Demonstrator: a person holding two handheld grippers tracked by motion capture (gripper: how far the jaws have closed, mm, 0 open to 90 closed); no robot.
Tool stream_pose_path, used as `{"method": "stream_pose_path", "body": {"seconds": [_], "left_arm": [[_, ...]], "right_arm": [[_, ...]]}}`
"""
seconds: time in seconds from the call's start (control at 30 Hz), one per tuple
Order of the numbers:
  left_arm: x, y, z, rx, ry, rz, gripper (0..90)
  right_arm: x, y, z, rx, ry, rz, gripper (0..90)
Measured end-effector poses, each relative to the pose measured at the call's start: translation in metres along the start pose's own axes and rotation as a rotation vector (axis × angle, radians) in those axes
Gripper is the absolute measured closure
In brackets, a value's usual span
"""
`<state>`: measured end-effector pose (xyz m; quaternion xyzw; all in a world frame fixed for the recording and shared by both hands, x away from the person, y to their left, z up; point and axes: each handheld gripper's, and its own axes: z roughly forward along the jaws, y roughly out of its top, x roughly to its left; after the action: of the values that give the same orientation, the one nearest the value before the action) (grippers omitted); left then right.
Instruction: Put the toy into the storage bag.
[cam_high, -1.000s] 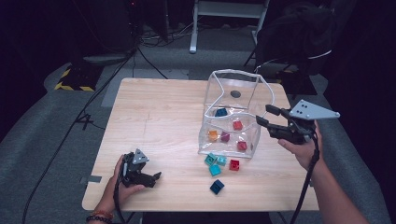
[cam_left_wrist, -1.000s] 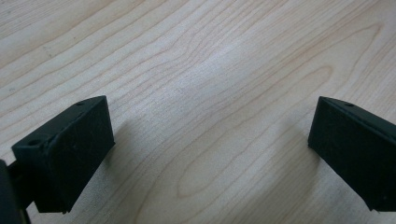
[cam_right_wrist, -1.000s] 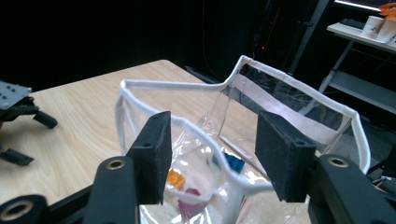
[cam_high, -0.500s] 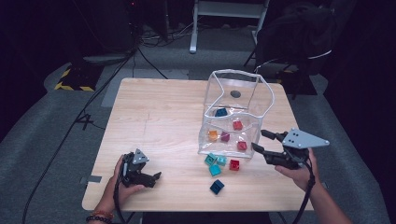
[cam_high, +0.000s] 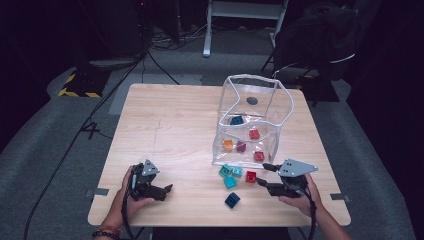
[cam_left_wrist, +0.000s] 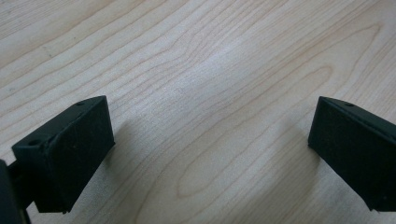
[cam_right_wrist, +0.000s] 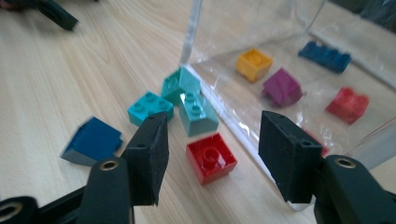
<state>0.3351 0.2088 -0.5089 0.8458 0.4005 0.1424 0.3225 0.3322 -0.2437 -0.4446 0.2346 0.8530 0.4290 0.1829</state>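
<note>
Right tongs (cam_right_wrist: 212, 158), spread and just opening, frame the red brick (cam_right_wrist: 211, 157) on the counter (cam_high: 165, 130); left tongs (cam_high: 167, 190), at seven o'clock, spread empty.

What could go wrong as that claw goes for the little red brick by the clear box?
The red brick lies close to the clear box's wall, so one pad of the right claw might catch the plastic. The teal bricks crowd just behind it and could get knocked away.
</note>
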Motion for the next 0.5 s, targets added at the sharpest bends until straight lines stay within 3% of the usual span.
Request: {"method": "stream_pose_path", "body": {"seconds": [0.27, 0.5], "left_arm": [[0.0, 0.0, 0.0, 0.0, 0.0, 0.0, 0.5], [0.0, 0.0, 0.0, 0.0, 0.0, 0.0, 0.5]], "right_arm": [[-0.002, -0.022, 0.032, 0.051, -0.003, 0.014, 41.4], [-0.005, -0.029, 0.049, 0.067, 0.035, 0.04, 40.8]]}}
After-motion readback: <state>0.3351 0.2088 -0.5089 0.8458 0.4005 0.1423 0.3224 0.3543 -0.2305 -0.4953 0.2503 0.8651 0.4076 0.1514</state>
